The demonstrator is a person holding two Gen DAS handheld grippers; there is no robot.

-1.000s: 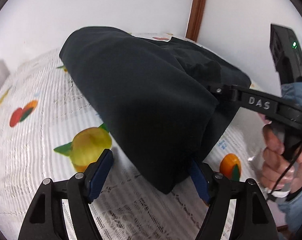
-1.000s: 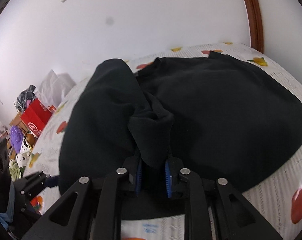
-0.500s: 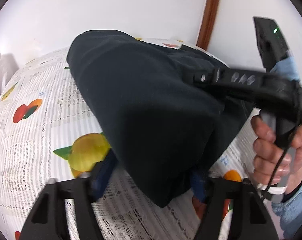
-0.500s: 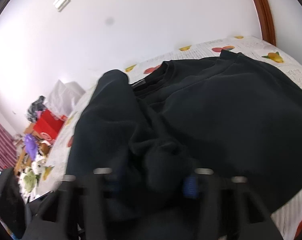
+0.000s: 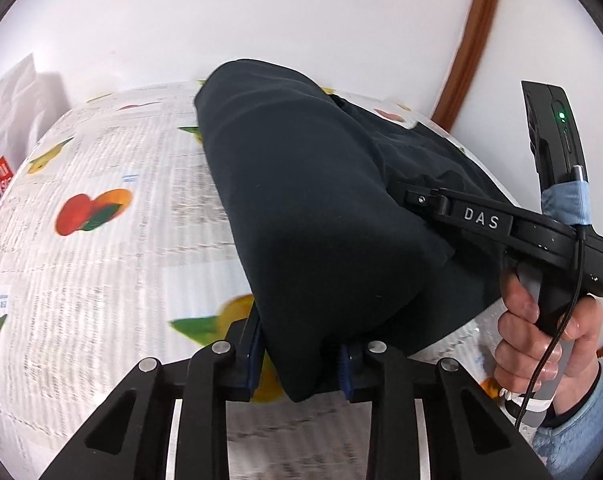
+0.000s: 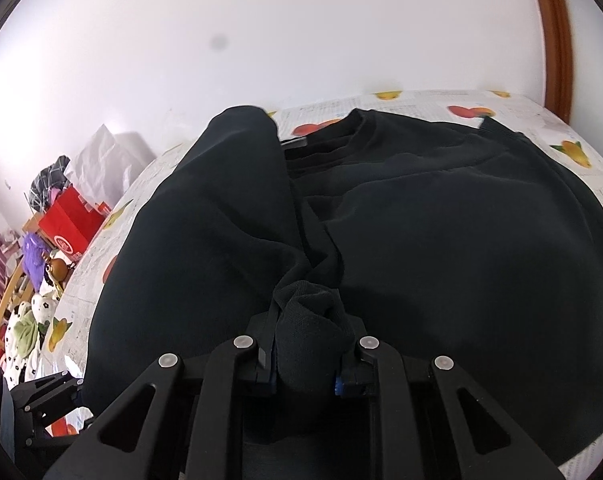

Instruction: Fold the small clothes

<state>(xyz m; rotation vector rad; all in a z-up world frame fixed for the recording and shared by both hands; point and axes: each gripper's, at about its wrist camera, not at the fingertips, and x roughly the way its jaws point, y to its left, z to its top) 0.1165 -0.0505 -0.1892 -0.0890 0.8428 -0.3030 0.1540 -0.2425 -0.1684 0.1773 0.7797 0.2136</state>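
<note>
Fruit-print tablecloth [image 5: 101, 240]; white wall [image 6: 301, 32]; brown door frame [image 5: 471, 40]; red box [image 6: 71, 224] among floor clutter.

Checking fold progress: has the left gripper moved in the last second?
Yes. The left gripper has closed in on the black garment, its fingers now past the yellow fruit print and around the hem.

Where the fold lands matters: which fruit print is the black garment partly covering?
The yellow fruit print with a green leaf, beside the left gripper; the black garment overlaps it, while the red-orange print lies fully exposed.

text – "DAS" | on – right tool [image 5: 411, 200] arm, white letters
</note>
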